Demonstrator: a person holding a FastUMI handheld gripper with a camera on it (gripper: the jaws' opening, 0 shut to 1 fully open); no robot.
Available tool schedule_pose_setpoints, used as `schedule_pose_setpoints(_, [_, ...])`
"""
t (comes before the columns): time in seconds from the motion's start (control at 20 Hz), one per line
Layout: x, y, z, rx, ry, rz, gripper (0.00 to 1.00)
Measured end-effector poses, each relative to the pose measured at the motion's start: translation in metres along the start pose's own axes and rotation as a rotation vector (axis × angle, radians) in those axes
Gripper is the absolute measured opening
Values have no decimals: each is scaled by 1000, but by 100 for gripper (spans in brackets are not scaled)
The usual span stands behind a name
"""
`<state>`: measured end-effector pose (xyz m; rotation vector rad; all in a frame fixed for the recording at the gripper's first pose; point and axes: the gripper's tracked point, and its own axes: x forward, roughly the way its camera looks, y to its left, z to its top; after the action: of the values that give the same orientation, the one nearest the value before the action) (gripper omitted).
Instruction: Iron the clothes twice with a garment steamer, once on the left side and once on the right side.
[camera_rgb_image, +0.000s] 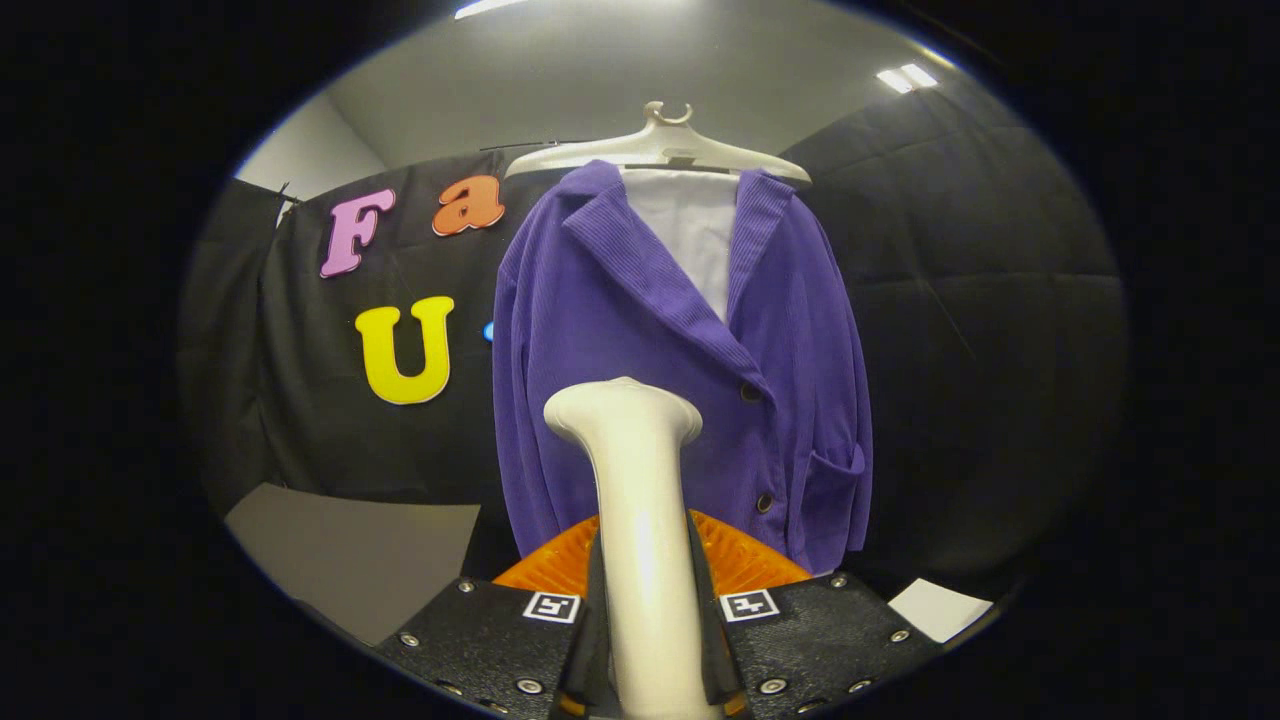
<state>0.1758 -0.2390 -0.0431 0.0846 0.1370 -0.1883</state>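
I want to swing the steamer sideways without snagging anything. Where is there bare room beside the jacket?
Bare wall flanks both sleeves of the purple jacket. The jacket's front is crowded: the steamer, clamped between the jaws of the gripper, points at it, and the orange piece fills the space below the hem.

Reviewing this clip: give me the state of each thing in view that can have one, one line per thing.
garment steamer: clamped between the fingers, upright, head just short of the jacket's lower front; no steam visible.
gripper: shut on the steamer's handle.
purple jacket: hanging on the hanger, buttoned at the front, collar open.
hanger: hung up high, carrying the jacket.
white lining: showing in the open collar.
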Motion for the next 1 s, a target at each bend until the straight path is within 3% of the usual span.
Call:
schedule_pose_setpoints(0.6, [3,-15,-133,-13,238,-34,36])
schedule_pose_setpoints(1.0, [-1,-11,-175,-9,298,-62,36])
